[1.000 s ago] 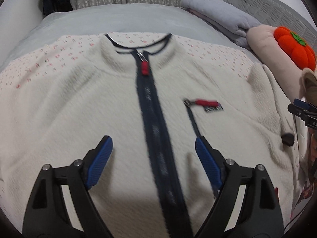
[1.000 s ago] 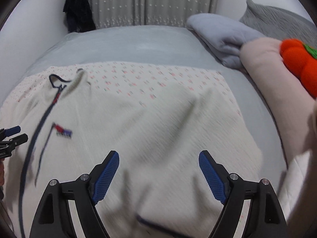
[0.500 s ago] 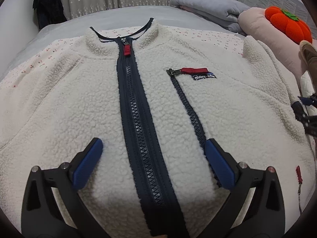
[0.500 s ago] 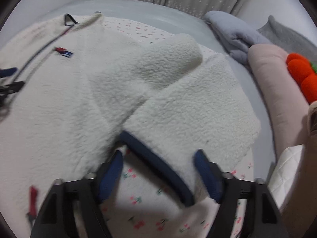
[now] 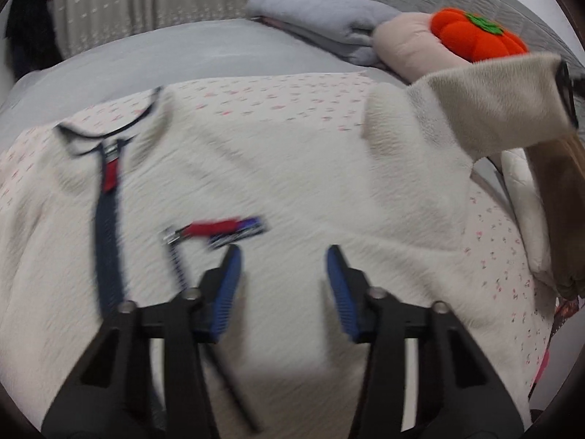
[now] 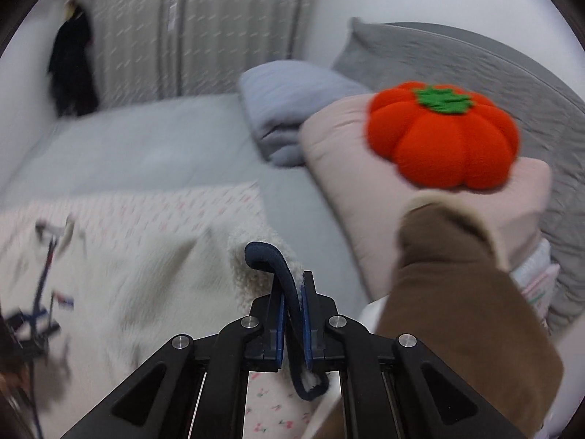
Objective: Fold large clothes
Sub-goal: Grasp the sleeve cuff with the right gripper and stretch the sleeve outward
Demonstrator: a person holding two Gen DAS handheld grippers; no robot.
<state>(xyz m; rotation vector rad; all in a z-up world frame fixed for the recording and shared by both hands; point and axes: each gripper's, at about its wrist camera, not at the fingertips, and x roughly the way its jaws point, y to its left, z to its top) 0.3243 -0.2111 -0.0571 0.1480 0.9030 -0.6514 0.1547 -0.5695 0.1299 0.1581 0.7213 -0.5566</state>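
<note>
A cream fleece jacket (image 5: 292, 183) lies front up on a cherry-print sheet (image 5: 292, 87), its navy zip (image 5: 108, 241) at the left and a red-tabbed chest pocket (image 5: 215, 228) mid-frame. My left gripper (image 5: 283, 274) sits low over the chest just right of that pocket. Its jaws are closing, with flat fleece between the blue pads and a clear gap left. My right gripper (image 6: 292, 314) is shut on the navy-trimmed sleeve cuff (image 6: 263, 252). The sleeve (image 5: 493, 102) hangs raised off the bed at the upper right.
An orange pumpkin cushion (image 6: 442, 139) rests on a pink pillow (image 6: 340, 168), beside a folded grey blanket (image 6: 289, 109) and a grey pillow (image 6: 457, 58). A person's brown sleeve (image 6: 457, 292) is right of my right gripper. Curtains (image 6: 201, 25) and a dark hanging garment (image 6: 71, 69) stand behind.
The right gripper closed on the cuff and lifted the sleeve off the bed. The left gripper slid from the zip to the right of the chest pocket, and its jaws narrowed.
</note>
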